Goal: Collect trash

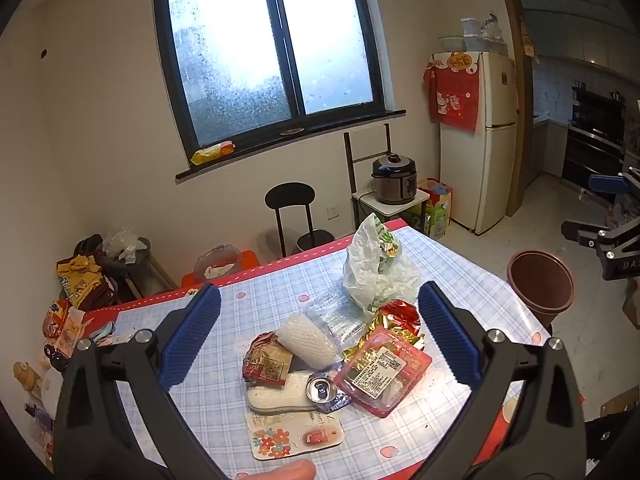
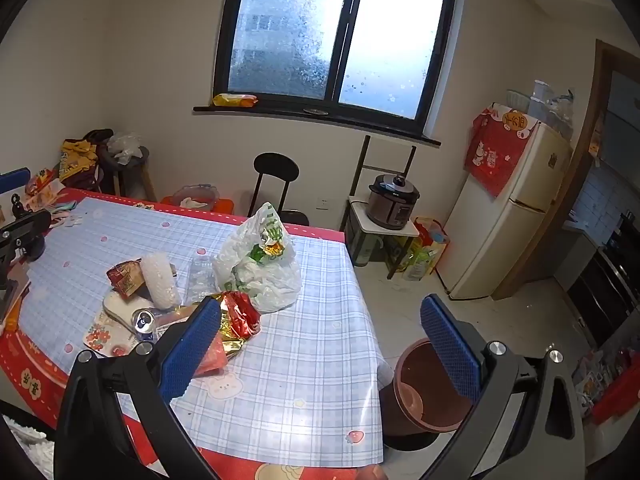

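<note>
A pile of trash lies on the checked tablecloth (image 1: 224,408): a white plastic bag (image 1: 374,276), a red and gold foil wrapper (image 1: 394,320), a pink plastic tray (image 1: 382,370), a white foam net (image 1: 306,340), a red snack packet (image 1: 266,364) and a drink can (image 1: 320,390). My left gripper (image 1: 318,336) is open above the pile, holding nothing. My right gripper (image 2: 320,344) is open and empty above the table's right edge (image 2: 360,300), with the foil wrapper (image 2: 236,316) beside its left finger. A brown waste bin (image 2: 424,396) stands on the floor to the right of the table, below the right gripper.
A floral card (image 1: 296,436) lies under the pile. A black chair (image 1: 290,216) stands behind the table. A rice cooker (image 1: 394,180) on a small stand and a fridge (image 1: 480,136) stand at the right. Cluttered stools and bags (image 1: 92,272) fill the left corner.
</note>
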`<state>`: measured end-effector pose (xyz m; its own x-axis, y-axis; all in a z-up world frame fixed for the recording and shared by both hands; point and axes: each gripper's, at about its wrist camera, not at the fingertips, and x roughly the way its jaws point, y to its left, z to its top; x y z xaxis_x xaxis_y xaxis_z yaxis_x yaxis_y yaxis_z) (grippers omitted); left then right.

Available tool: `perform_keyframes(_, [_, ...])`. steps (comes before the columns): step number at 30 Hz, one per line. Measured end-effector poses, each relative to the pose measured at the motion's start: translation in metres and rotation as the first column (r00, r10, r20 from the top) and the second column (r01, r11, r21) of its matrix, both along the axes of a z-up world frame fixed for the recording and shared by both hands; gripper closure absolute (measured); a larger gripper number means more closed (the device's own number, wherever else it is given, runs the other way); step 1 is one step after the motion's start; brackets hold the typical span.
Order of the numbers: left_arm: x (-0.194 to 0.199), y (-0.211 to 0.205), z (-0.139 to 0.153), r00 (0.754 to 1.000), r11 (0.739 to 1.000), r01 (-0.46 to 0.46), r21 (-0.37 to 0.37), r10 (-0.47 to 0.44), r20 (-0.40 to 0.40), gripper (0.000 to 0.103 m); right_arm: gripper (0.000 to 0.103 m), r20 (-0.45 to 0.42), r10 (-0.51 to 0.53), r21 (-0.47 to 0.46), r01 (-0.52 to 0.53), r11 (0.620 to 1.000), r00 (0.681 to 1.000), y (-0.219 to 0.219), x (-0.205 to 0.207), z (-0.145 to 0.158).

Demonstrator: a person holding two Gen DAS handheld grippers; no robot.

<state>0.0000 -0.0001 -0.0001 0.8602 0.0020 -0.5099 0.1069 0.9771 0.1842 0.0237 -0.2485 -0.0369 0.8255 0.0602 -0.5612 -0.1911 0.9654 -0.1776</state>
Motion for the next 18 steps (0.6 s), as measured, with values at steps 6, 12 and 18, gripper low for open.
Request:
perform_keyframes(6, [-0.0002, -0.0002, 0.0001, 1.000, 1.000, 0.000, 0.005, 0.000, 0.006, 0.005, 0.005, -0.001, 0.002, 0.002, -0.002, 1.000, 1.000, -0.0002, -0.0005, -0.0002])
perform_keyframes(12, [0.0002, -0.0002, 0.0001, 1.000, 1.000, -0.003, 0.005, 0.003, 0.009, 0.005, 0.005, 0.001, 0.003, 0.002, -0.003, 1.000, 1.000, -0.0011, 0.0000, 0.0002])
perform_keyframes(18, [-0.0004, -0.0003, 0.0002, 1.000, 1.000, 0.001, 0.006, -0.001, 0.010, 0.005, 0.005, -0.001, 0.001, -0.002, -0.001, 1.000, 1.000, 0.0001, 0.0003, 0.0014])
